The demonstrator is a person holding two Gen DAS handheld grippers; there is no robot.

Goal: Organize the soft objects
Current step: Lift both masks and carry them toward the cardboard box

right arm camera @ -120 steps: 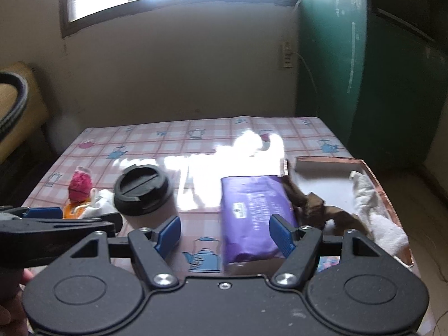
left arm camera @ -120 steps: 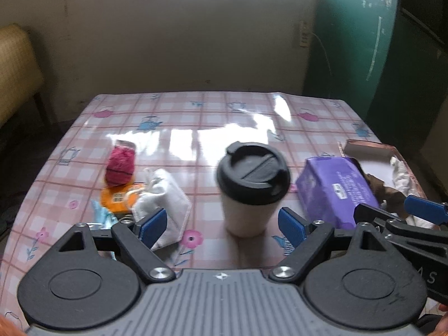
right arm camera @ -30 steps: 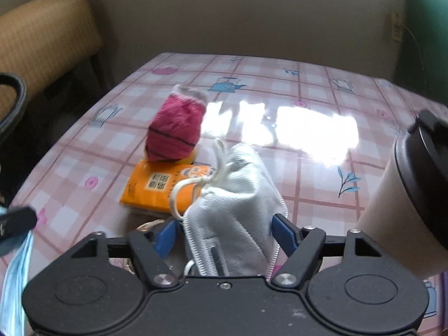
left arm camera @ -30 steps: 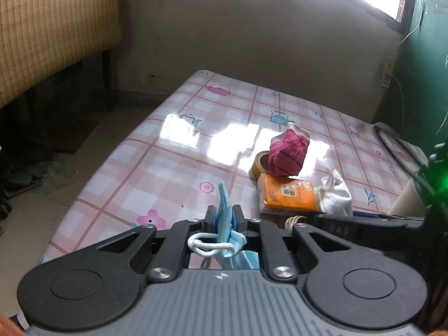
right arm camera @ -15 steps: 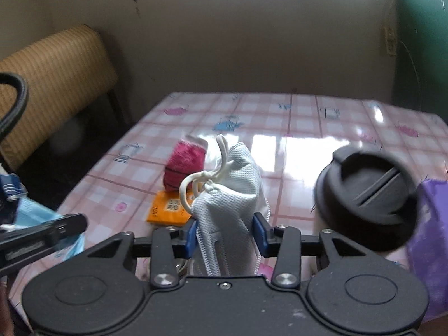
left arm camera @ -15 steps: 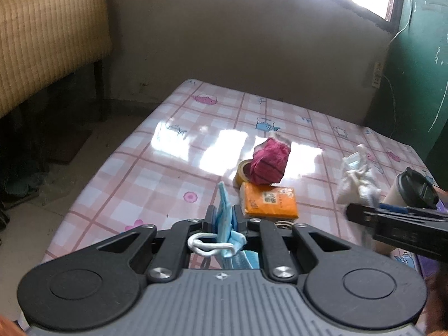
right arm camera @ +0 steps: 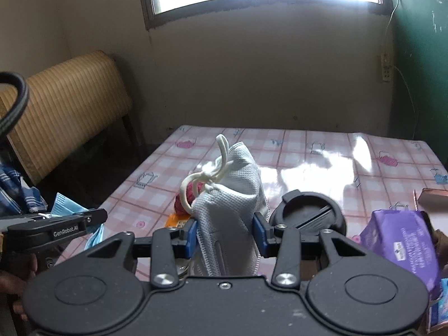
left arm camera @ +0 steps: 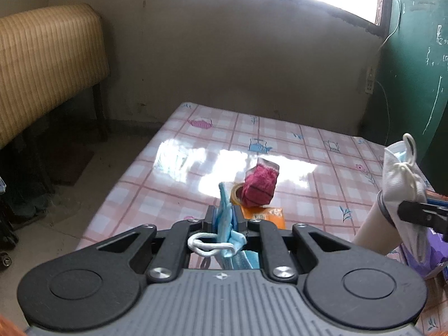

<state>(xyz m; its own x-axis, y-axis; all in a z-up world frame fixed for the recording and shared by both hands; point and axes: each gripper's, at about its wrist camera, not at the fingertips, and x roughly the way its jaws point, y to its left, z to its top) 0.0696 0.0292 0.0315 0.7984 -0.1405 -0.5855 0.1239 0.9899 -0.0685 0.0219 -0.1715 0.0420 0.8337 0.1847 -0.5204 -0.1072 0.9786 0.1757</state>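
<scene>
Table (left arm camera: 173, 173) carries a cup (right arm camera: 308, 212), a purple pack (right arm camera: 403, 240), an orange packet (left arm camera: 266, 214) and a red cloth (left arm camera: 260, 187). My right tongs (right arm camera: 224, 233) are clamped on the white mask (right arm camera: 232, 196), held above the table; their jaws have just been closing. My left tongs (left arm camera: 225, 218) are pinched tight on the blue mask (left arm camera: 225, 210), also aloft. Judgement: both masks are light, limp, compressible; grip the folded body, not the ear loops, which would likely slip and swing.

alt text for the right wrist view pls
The right gripper clamps a white mesh face mask upright above a pink checked tablecloth. A black-lidded cup and purple packet sit right; the left gripper holds a blue mask at left.
</scene>
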